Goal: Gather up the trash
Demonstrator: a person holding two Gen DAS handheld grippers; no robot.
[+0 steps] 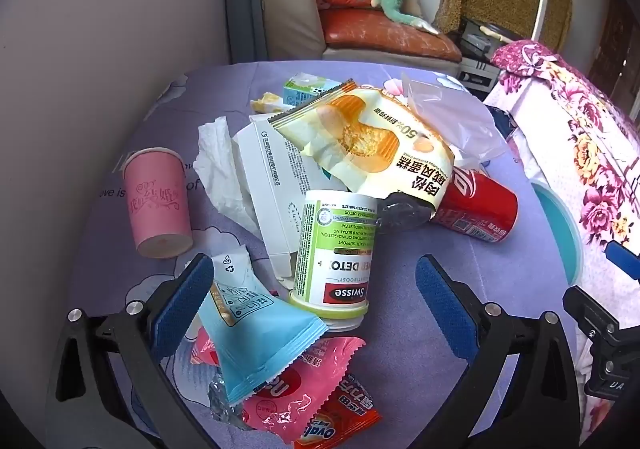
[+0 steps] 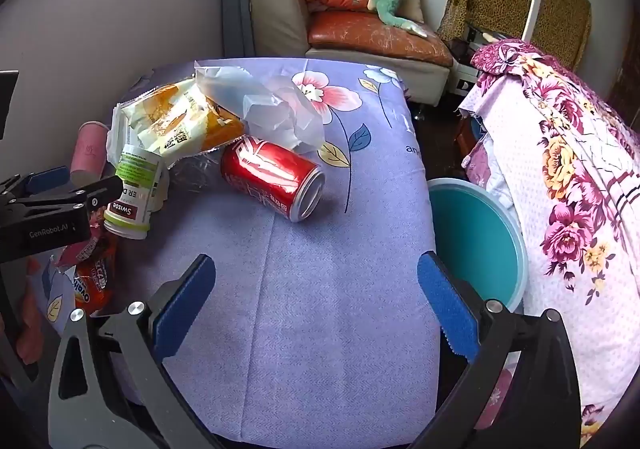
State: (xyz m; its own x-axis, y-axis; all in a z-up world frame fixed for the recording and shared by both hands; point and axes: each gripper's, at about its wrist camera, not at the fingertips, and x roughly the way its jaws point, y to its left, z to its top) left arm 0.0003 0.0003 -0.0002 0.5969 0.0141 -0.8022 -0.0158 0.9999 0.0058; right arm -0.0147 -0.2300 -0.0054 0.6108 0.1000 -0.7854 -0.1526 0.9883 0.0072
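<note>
Both wrist views tilted down over the purple cloth (image 2: 340,309), close in; left over the litter pile, right further right; shared: red can (image 1: 476,209), Swisse bottle (image 2: 134,193)

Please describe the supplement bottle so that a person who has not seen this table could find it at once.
On the purple floral cloth lies a pile of trash. At its near edge, beside the lying red can, stands the bottle, upside down on its lid. It is the only white jar with a green label and a red Swisse band.
</note>
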